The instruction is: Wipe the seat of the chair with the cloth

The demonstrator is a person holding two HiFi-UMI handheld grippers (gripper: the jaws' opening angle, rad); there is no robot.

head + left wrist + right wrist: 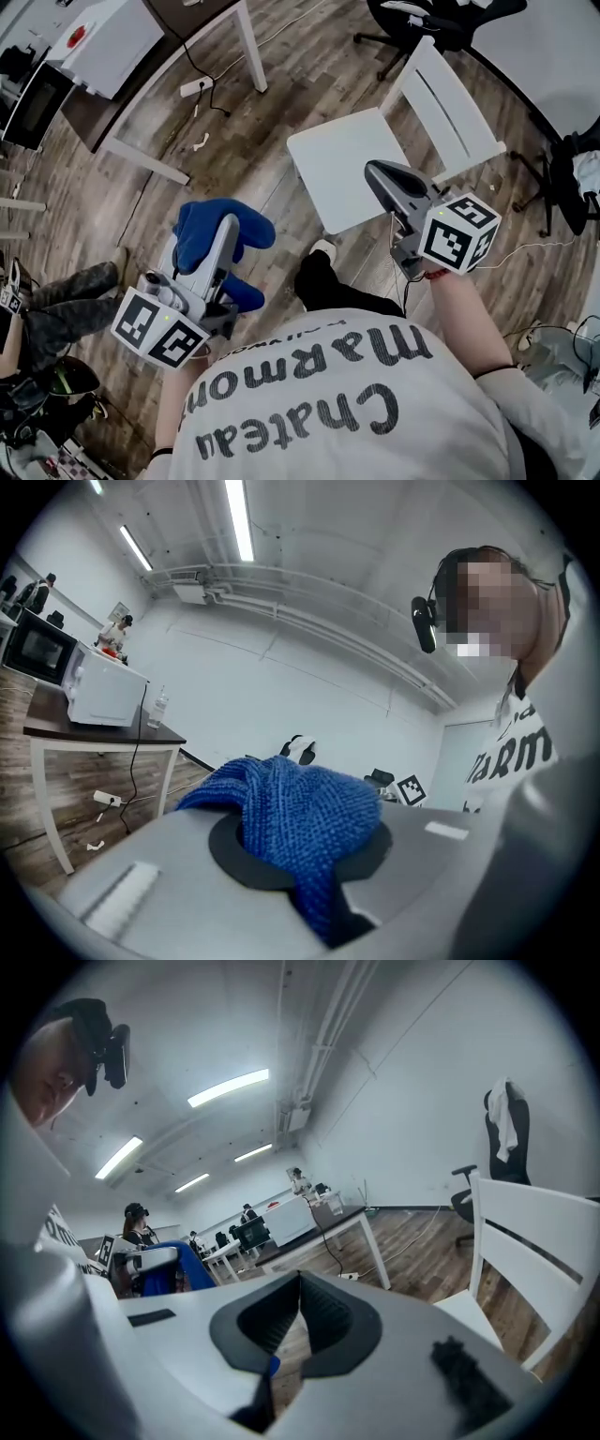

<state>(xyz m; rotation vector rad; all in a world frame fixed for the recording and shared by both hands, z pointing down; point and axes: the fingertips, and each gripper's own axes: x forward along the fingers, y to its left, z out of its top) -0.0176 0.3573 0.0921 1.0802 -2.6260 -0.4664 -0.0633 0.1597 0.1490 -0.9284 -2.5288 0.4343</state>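
Observation:
A white chair stands on the wood floor ahead of me, its flat seat (342, 164) bare and its slatted backrest (455, 103) on the far right side. My left gripper (225, 230) is held low at the left, away from the chair, shut on a bunched blue knitted cloth (217, 228). In the left gripper view the cloth (300, 822) bulges out between the jaws of that gripper (300, 850). My right gripper (377, 172) hovers over the seat's near right edge, shut with nothing in it. Its jaws (300, 1309) meet tip to tip, and the chair backrest (534, 1232) shows at right.
A white table (141, 37) with a microwave (33, 98) stands at the upper left, with a power strip (192, 87) on the floor by it. A black office chair (422, 19) is beyond the white chair. A seated person's leg (61, 291) is at the left. My shoe (319, 267) is by the seat's front.

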